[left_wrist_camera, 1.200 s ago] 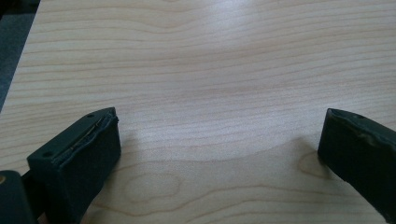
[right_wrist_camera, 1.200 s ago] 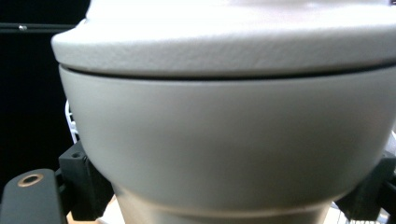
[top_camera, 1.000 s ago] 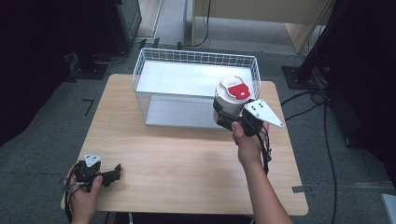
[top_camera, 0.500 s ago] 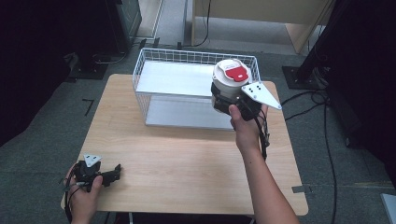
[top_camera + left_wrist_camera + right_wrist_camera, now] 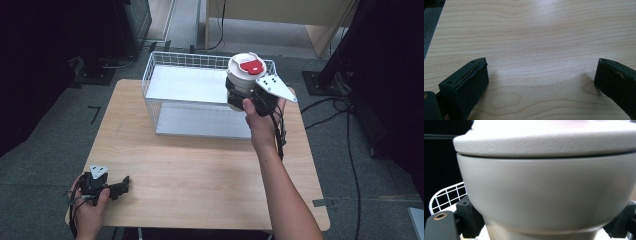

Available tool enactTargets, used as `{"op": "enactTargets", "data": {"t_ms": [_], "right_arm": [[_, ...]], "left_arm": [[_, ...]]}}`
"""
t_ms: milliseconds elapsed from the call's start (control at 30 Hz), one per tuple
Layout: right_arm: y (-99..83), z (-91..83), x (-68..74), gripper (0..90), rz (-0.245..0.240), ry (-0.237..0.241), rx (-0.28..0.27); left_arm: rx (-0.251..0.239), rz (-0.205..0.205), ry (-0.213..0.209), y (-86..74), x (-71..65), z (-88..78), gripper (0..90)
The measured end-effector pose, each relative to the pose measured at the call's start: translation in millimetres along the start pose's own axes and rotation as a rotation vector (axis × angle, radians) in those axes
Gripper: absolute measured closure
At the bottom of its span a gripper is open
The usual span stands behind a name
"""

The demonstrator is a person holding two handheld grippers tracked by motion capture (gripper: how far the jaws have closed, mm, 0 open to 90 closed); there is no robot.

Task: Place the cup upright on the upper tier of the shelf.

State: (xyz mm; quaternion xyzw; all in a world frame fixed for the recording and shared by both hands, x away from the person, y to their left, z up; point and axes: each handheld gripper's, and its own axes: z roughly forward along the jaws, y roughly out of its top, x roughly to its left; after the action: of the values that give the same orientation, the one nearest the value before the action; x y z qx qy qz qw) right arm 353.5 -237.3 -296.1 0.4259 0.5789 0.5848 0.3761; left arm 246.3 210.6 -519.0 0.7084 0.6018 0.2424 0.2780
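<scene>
At the near left corner of the wooden table (image 5: 200, 175), the left gripper (image 5: 120, 186) rests on the surface in the person's left hand (image 5: 90, 210), well apart from everything else. Its grey three-cornered plate sits on top. The left gripper view looks along its two black jaws, which stand wide apart with bare wood grain between them and nothing held.

Farther along, toward the right edge of the table, the person's right forearm (image 5: 282, 195) reaches forward from the near edge and the right hand (image 5: 260, 122) holds the right gripper (image 5: 240, 97) up above the table's far right part. Its jaws are closed on a white lidded cup (image 5: 242, 75), clamping the narrower lower body from both sides. In the right gripper view the cup (image 5: 544, 192) sits directly between the two jaws, its flared upper body and textured white lid bulging out above them, while the jaw tips press against it low at either side. From the high view the cup stands roughly upright, with a red tab on the flat top of its lid.

Beyond and below the cup, a white wire basket (image 5: 165, 75) stands on the far half of the table. The cup is held in the air above the basket's right end, near its far right corner, not resting in it. A stretch of the basket's wire mesh (image 5: 446, 195) shows to the left of the cup in the right gripper view.
</scene>
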Motion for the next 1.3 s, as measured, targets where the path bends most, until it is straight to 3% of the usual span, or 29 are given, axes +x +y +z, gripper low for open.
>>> {"op": "enactTargets", "data": {"t_ms": [667, 833, 1300], "right_arm": [[3.6, 41.6, -18.9, 10.9, 0.033, -0.070, 0.031], [0.9, 53.4, -23.1, 10.9, 0.015, -0.080, 0.047], [-1.5, 76.2, -21.7, 10.9, 0.014, -0.094, 0.067]], "left_arm": [[0.000, -0.002, 0.000, 0.0, -0.2, 0.1, 0.0], [0.001, -0.001, 0.000, 0.0, -0.1, 0.0, 0.0], [0.000, -0.001, -0.001, 0.0, -0.1, 0.0, 0.0]]}}
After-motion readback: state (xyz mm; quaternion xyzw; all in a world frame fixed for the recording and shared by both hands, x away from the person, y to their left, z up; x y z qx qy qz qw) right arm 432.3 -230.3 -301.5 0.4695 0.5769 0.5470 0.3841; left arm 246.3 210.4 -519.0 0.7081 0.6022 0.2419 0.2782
